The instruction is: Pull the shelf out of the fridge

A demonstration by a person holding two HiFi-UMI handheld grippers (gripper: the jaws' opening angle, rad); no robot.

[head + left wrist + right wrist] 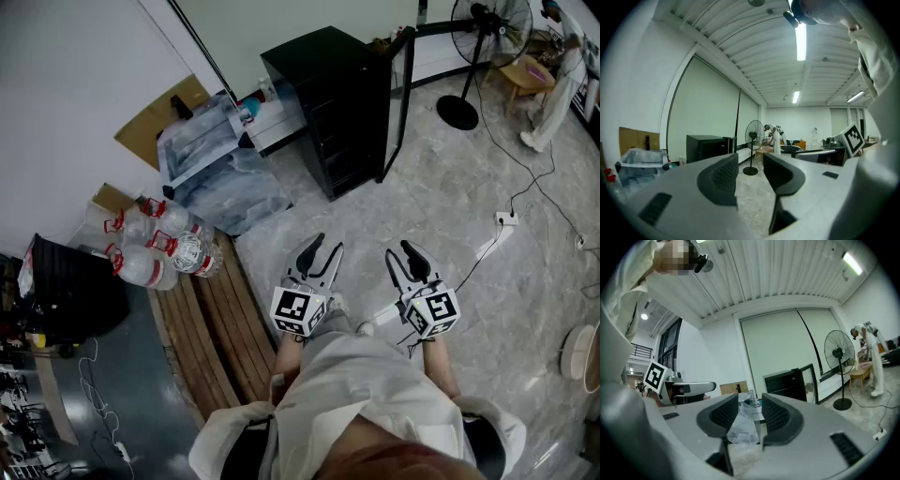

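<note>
The black fridge (333, 103) stands on the floor ahead of me with its door (398, 103) swung open to the right. Its inside is dark and I cannot make out a shelf. My left gripper (326, 248) and right gripper (401, 251) are held side by side in front of my body, well short of the fridge. Both stand a little open with nothing between the jaws. The left gripper view looks past the left gripper (750, 159) to the fridge (705, 147) far off at the left. Beyond my right gripper (750, 401), the right gripper view shows the fridge (787, 383) and its open door.
Plastic-wrapped bundles (220, 164) lie left of the fridge, with big water bottles (155, 239) and wooden planks (220, 319) nearer me on the left. A standing fan (478, 56), a stool (527, 75) and a person in white (562, 75) are at the far right. A power strip (506, 220) with cables lies on the floor.
</note>
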